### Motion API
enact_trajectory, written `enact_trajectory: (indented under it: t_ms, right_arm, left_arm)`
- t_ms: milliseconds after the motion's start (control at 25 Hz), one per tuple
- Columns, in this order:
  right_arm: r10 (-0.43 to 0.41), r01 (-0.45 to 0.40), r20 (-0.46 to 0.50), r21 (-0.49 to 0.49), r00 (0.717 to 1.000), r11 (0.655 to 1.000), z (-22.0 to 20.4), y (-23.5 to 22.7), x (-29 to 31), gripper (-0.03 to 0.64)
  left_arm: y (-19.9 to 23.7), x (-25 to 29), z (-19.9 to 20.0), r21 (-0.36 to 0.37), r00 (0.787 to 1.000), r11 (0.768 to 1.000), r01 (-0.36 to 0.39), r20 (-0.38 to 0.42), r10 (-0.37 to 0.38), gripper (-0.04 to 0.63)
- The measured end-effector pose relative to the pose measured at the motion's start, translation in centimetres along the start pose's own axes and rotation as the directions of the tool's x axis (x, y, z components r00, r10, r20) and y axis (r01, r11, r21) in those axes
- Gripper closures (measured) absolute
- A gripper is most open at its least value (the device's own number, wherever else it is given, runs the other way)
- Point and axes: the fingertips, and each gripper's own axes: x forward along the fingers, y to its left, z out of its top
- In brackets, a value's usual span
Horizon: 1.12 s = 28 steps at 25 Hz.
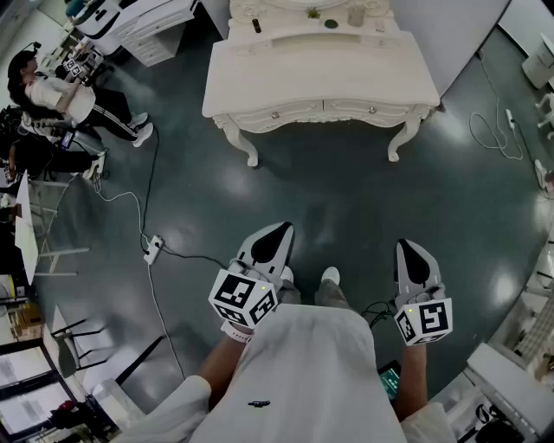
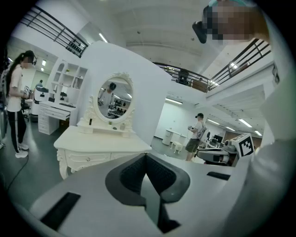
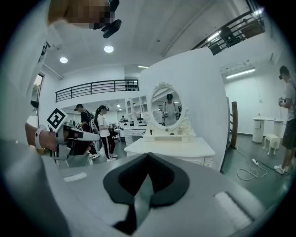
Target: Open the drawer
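A white dressing table [image 1: 320, 73] with an oval mirror stands ahead of me across the dark floor. Two drawers [image 1: 279, 113] with small knobs sit shut in its front apron. My left gripper [image 1: 281, 229] and right gripper [image 1: 409, 245] are held side by side in front of my body, far short of the table. Both point towards it, their jaws meeting at the tip with nothing between them. The table [image 2: 99, 147] and a drawer [image 2: 88, 159] show beyond the left gripper [image 2: 145, 155]. Past the right gripper [image 3: 148, 155] the table [image 3: 171, 147] stands further off.
A power strip [image 1: 152, 249] with its cable lies on the floor to my left. A white cable [image 1: 489, 130] curls right of the table. People [image 1: 52, 95] work at the far left beside white cabinets [image 1: 138, 26]. Another person [image 2: 198, 134] stands off to the right.
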Motion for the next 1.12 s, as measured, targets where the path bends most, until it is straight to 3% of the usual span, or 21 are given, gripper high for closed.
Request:
enact_trajectory:
  t_ms: [240,440,720,1120]
  right_arm:
    - [-0.025,0.027,0.044,-0.028,0.999,0.999,1.6,2.3,0.5,0.607]
    - [-0.028,0.033,0.079,-0.060,0.997,0.998,2.7,3.4,-1.0,0.607]
    - [0.004,-0.002,0.136,-0.016,0.991,1.000,2.5,3.0,-3.3,0.607]
    - [0.001,0.007,0.167,-0.051,0.986,0.999,1.8,-0.6,-6.6,0.607]
  left_arm:
    - [-0.8,-1.6,-0.3,0.001,0.999,0.999,0.042,-0.013,-0.042,0.586]
    - [-2.5,-2.0,0.8,0.075,0.997,0.995,0.068,0.032,-0.071,0.586]
    - [-6.5,-1.9,0.1,0.103,0.995,0.991,0.081,0.049,-0.086,0.586]
    - [-10.0,-2.4,-0.6,0.136,0.997,0.991,0.013,0.069,-0.023,0.586]
